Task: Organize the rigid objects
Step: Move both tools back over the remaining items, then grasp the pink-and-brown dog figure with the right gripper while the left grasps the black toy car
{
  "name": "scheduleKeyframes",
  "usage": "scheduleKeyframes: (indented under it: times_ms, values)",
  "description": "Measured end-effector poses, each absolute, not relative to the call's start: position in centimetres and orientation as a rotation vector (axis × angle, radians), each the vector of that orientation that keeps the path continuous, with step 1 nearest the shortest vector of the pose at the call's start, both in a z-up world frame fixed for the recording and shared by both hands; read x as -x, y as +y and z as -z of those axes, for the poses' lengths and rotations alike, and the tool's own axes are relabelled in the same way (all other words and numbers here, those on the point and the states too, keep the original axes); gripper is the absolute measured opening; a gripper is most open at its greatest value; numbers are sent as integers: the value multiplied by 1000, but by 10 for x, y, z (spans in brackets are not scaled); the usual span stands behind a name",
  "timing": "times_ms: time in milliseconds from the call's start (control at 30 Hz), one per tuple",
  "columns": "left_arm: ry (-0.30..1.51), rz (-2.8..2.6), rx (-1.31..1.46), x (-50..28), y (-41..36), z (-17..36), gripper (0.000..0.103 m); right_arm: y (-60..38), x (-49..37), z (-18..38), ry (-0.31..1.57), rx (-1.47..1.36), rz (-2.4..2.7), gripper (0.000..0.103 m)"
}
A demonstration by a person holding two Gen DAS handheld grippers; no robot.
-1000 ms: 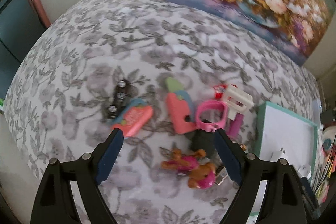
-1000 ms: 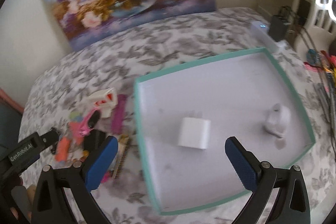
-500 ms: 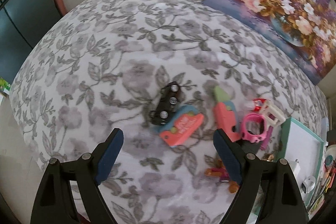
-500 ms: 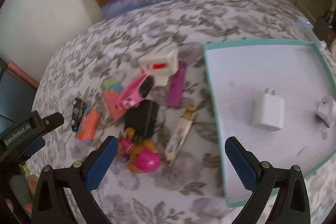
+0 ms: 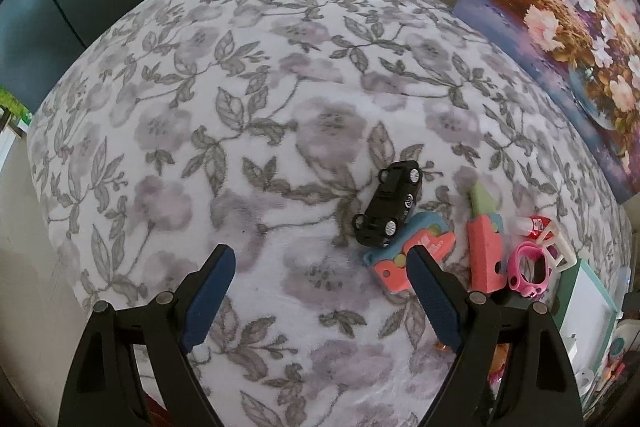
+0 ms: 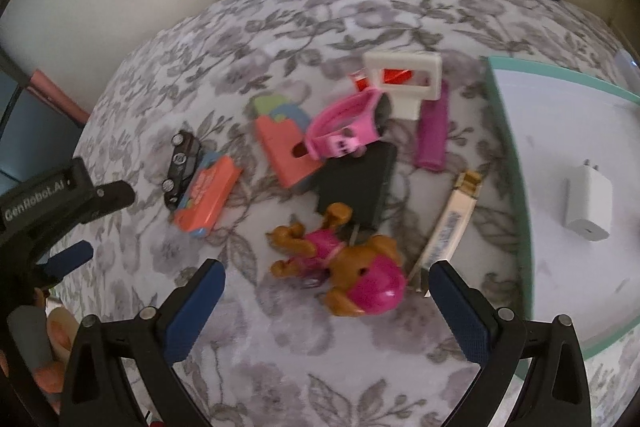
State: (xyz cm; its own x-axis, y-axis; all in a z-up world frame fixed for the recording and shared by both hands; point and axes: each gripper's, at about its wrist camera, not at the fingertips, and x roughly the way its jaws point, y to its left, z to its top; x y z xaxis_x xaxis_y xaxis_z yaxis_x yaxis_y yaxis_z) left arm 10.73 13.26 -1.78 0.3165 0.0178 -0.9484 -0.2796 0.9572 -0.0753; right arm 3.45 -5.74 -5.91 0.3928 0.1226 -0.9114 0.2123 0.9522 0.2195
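1. Now both hands have slid away from the tray (image 6: pixel 508 163) toward the toys, so a toy pick-up looks next.
2. The right gripper (image 6: pixel 324 301) is wide open and holds nothing. The toy dog (image 6: pixel 344 263) lies just past its fingers, left of the tray.
3. The left gripper (image 5: pixel 322 285) is wide open and empty too. The black car (image 5: pixel 390 205) lies a bit farther off, much farther from the tray, touching the orange case (image 5: pixel 408 251).
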Motion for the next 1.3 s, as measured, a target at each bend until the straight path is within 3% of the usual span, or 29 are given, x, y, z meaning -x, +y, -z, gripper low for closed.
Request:
scheduleKeyframes:
  times_ms: [567, 733, 1200, 1300]
  values:
    - [1272, -185, 271, -111, 139, 28, 88, -16, -44, 81, 1185, -20, 71, 101]
    - [1275, -189, 275, -112, 141, 29, 88, -20, -49, 96, 1227, -37, 81, 93]
    - [1312, -182, 249, -115, 132, 39, 88, -29, -52, 105, 1226, -65, 83, 92]
    - [1320, -174, 247, -116, 130, 42, 88, -28, -49, 102, 1221, -77, 87, 86]
